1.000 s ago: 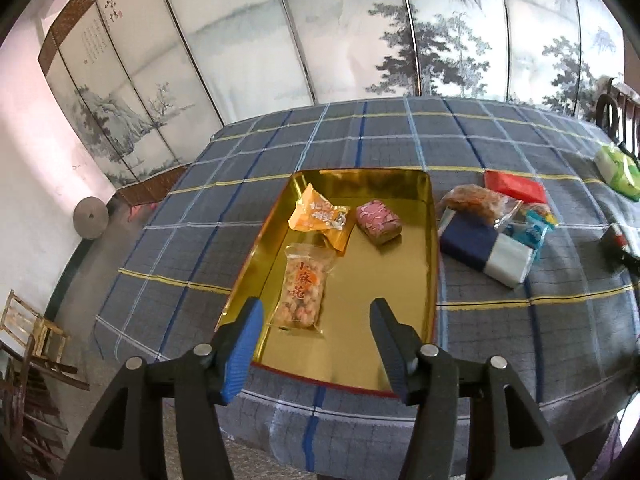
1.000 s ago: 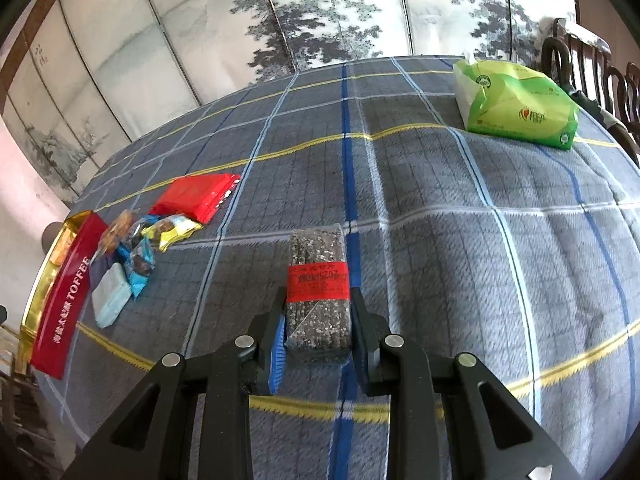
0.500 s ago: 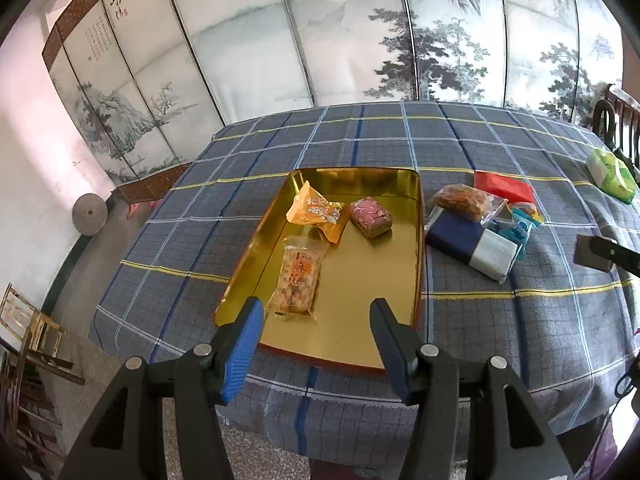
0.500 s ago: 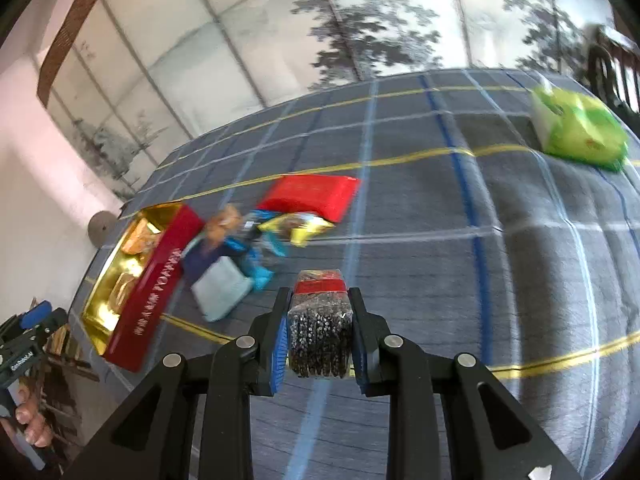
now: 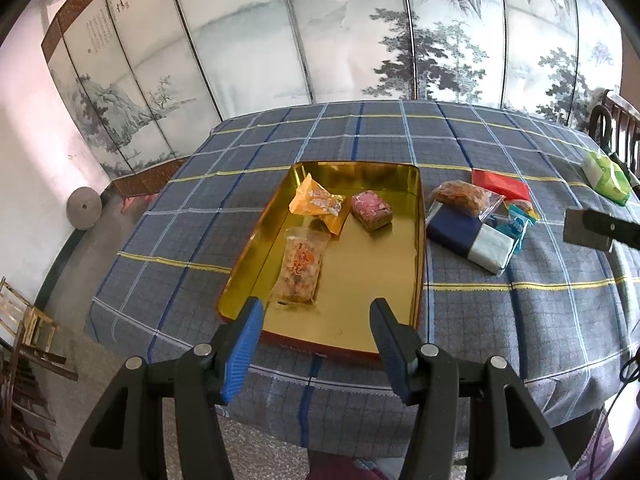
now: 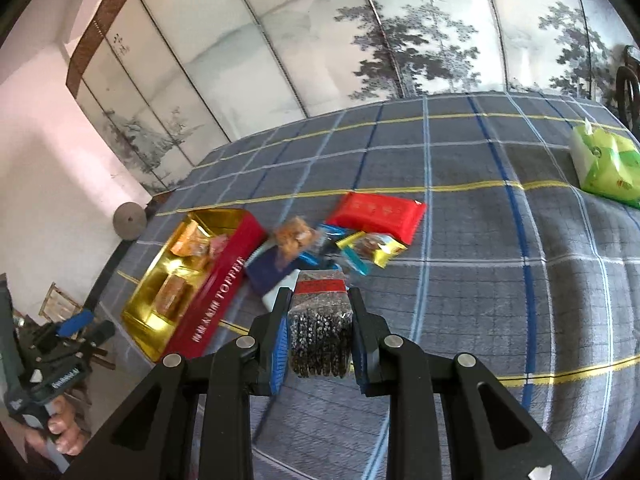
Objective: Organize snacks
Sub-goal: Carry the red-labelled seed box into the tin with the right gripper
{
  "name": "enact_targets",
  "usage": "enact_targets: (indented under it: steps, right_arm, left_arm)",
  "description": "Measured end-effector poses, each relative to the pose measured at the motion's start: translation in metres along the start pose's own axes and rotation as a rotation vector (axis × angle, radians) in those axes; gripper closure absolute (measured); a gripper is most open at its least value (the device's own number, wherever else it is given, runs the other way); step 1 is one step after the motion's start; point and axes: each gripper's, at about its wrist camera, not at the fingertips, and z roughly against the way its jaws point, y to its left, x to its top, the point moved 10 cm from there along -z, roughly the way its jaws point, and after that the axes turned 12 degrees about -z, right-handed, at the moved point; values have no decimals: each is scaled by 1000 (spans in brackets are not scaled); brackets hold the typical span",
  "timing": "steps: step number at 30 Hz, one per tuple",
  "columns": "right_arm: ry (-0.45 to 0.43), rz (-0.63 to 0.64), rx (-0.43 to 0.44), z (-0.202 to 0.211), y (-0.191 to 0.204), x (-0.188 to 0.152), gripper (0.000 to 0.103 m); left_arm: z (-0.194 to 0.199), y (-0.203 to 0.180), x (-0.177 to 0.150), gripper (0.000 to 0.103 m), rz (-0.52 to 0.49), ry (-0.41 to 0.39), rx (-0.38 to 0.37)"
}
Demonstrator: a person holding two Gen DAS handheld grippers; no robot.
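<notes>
A gold tin tray with red sides lies on the plaid table and holds an orange packet, a pink block and a clear peanut bag. My left gripper is open and empty, hovering off the tray's near edge. My right gripper is shut on a dark sesame snack pack with a red band, held in the air right of the tray. It shows at the right edge of the left wrist view.
A pile of loose snacks lies right of the tray: a navy and white pack, a clear bag of orange snacks, a red packet, a yellow wrapper. A green tissue pack sits far right. The table edge is near.
My right gripper has lifted the sesame pack off the table and carried it left toward the snack pile and tray. My left gripper has drawn back a little from the tray, still open.
</notes>
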Motion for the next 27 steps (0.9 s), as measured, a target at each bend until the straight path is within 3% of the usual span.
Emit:
enact_targets:
  steps: [5,11,20,27]
  right_arm:
    - [2,28,8,0,15,2,79]
    - [45,81,82,-20,65,8,79]
    - [225,181,187,-88,149,-19,79]
    - [317,263,147,-136,170,-38,79]
  left_arm:
    - [1,0,-2,46,1,-2,-1]
    - [1,10,-6,46,19,9,-4]
    - [-3,28,-15,46,34,36,32]
    - [-9,39,-18,46,34,54,52]
